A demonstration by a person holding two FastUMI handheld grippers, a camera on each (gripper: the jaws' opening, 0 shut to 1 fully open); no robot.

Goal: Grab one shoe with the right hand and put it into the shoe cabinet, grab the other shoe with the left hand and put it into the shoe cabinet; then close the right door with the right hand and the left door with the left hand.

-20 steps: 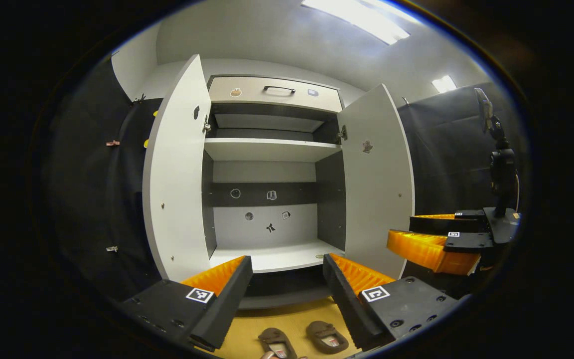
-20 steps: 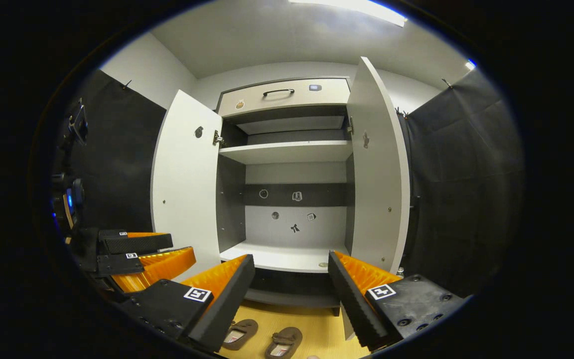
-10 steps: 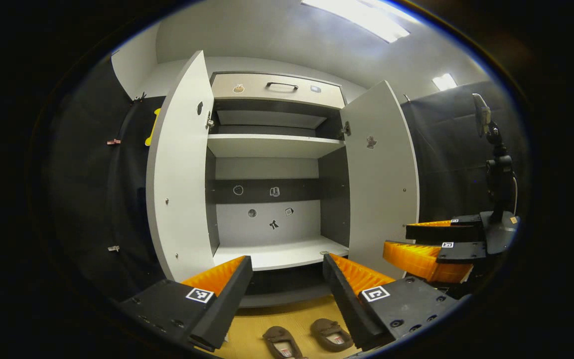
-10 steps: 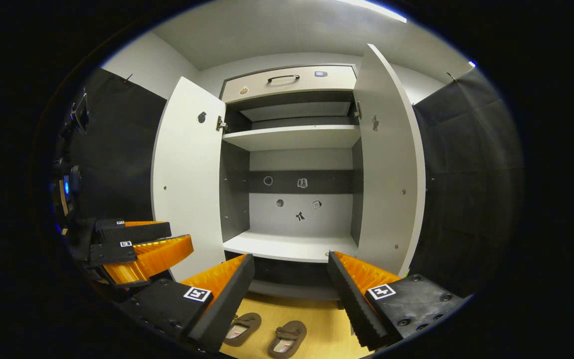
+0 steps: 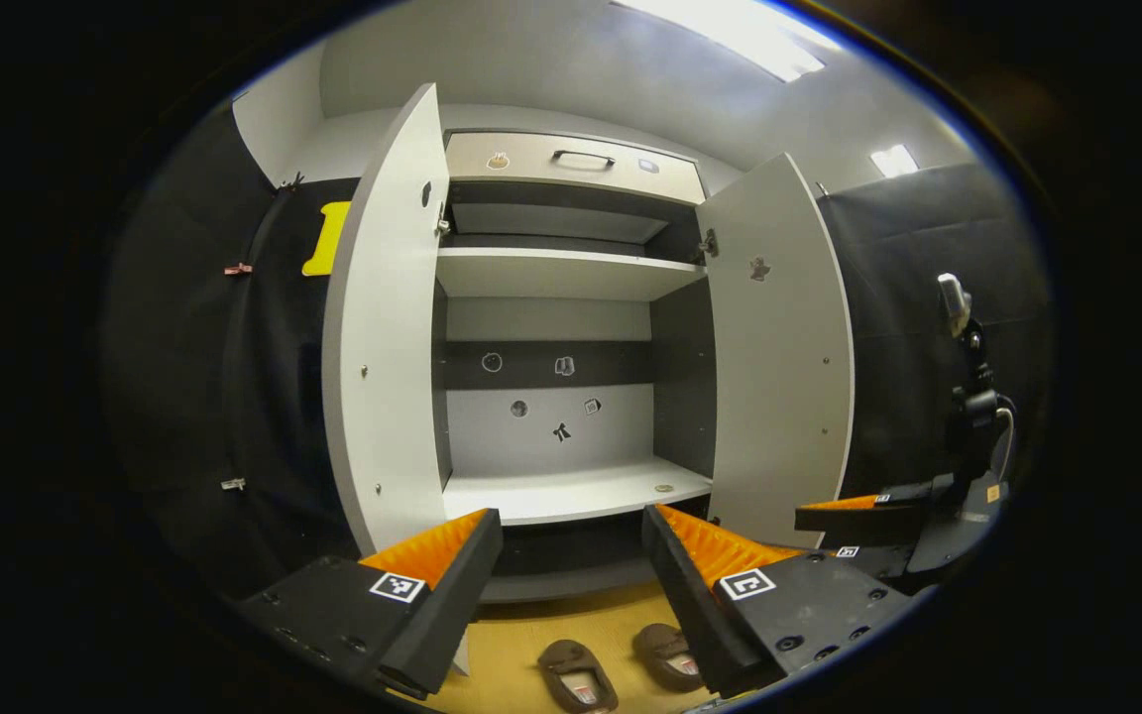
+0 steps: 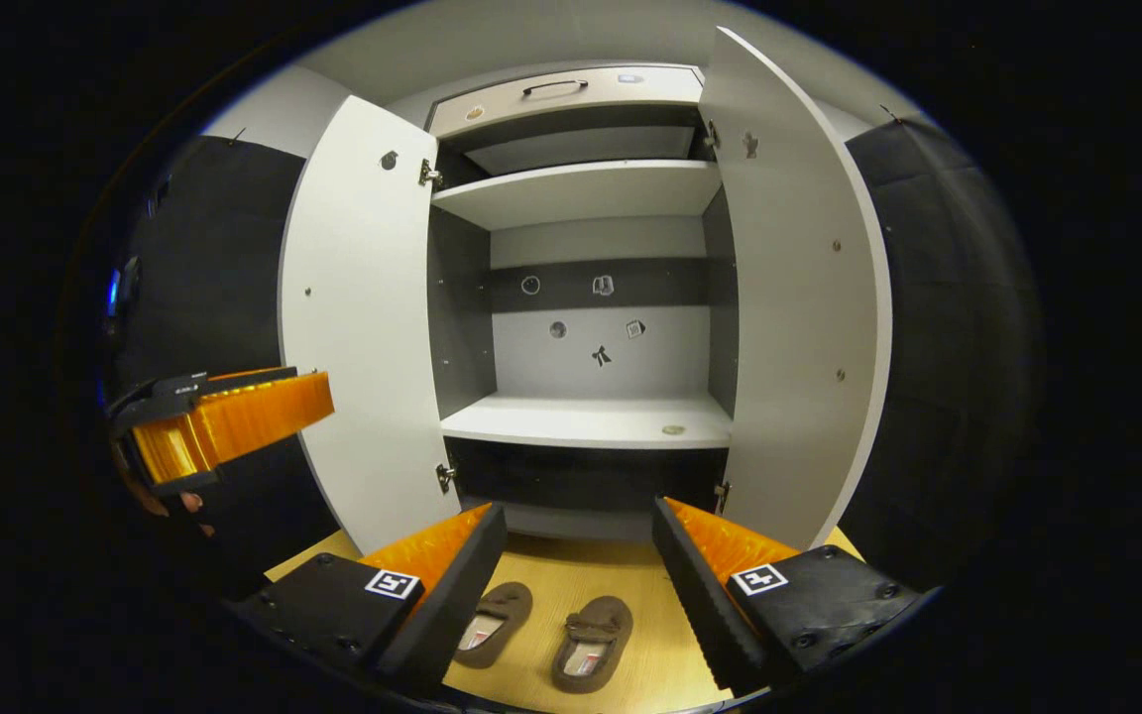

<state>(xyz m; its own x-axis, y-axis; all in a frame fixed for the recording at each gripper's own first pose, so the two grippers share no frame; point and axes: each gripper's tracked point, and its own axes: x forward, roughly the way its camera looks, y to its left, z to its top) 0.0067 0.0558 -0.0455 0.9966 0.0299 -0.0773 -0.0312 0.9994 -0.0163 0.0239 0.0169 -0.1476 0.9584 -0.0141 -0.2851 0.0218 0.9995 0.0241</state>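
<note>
Left gripper: two wedge-shaped fingers w/ ribbed inner faces, black mount blocks w/ small screws, square black-and-white marker tag on each. Right gripper: same build, same tags, screws along near edges.

Wooden floor, ceiling light (bright), camera stand.

Two brown shoes lie side by side on the wooden floor, the left shoe and the right shoe, near the cabinet's foot. A small round disc lies near the front edge of the lower shelf.
</note>
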